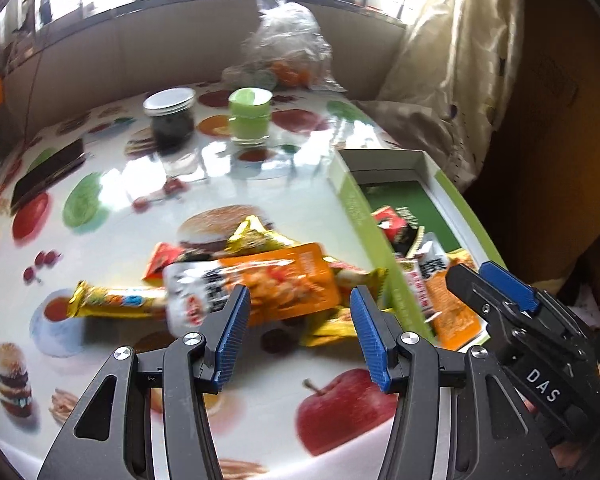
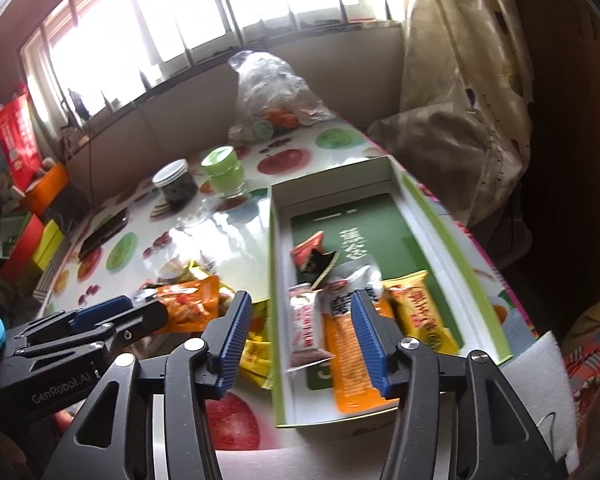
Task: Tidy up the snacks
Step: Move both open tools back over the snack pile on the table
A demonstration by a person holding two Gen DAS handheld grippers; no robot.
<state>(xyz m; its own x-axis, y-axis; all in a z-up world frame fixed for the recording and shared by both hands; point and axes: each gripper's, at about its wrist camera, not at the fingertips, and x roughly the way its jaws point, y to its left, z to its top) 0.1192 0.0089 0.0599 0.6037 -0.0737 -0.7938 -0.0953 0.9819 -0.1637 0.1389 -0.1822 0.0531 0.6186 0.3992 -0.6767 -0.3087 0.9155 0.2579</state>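
Note:
A pile of snack packets lies on the fruit-print table: an orange-and-white pouch (image 1: 256, 284) on top, a long yellow bar (image 1: 116, 300) to its left, yellow wrappers beneath. My left gripper (image 1: 298, 300) is open and empty just in front of the pouch. A green-rimmed white box (image 2: 444, 240) at the right holds several packets: an orange pouch (image 2: 346, 356), a yellow packet (image 2: 418, 312), a white-red bar (image 2: 306, 328), a red-black packet (image 2: 312, 256). My right gripper (image 2: 300, 308) is open and empty above the box's near left wall. The left gripper (image 2: 100, 320) also shows in the right wrist view.
A dark jar with a silver lid (image 1: 170, 120) and a green-lidded jar (image 1: 249, 116) stand at the back. A plastic bag of fruit (image 1: 284, 44) lies behind them. A black phone (image 1: 48, 176) lies at the left. A curtain (image 1: 452, 68) hangs right of the table.

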